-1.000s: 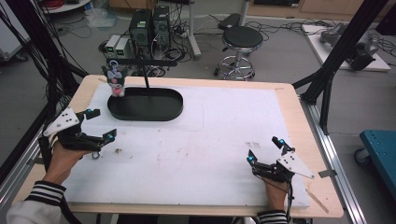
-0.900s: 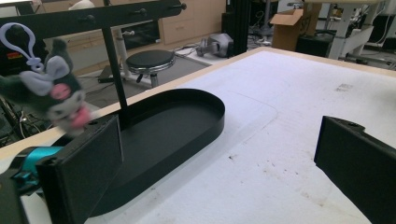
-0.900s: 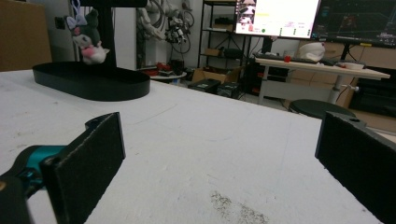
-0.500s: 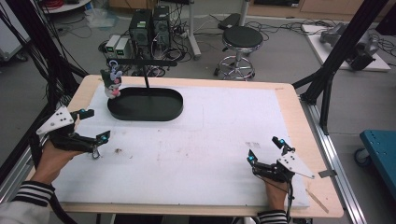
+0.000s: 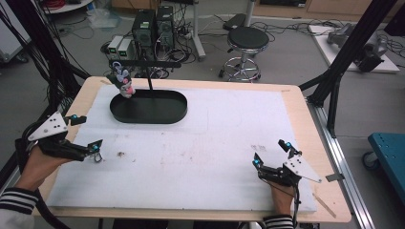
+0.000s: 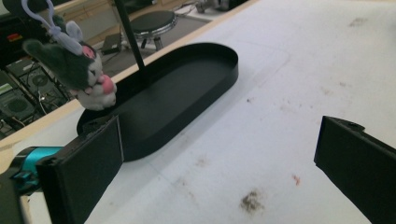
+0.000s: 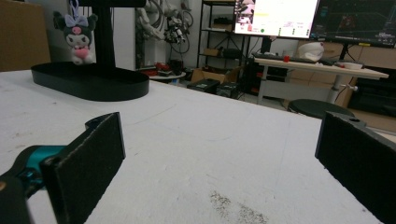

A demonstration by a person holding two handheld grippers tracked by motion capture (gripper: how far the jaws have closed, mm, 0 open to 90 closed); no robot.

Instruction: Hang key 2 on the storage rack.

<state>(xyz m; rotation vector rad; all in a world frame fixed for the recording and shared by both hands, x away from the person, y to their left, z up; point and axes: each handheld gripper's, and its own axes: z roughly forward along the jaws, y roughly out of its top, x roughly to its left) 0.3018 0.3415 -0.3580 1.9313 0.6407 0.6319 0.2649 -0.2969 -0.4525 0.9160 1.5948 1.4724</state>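
Black oval tray, long axis across the counter; right claw view reveals plush facing forward. Left claw and right claw released.

We see a small plush toy, grey-black with pointed ears, a white face, a lilac bow and a pink piece at its chest. It hangs upright by a lilac loop from the crossbar of a black stand, over the left end of the stand's oval black tray, just above its rim.
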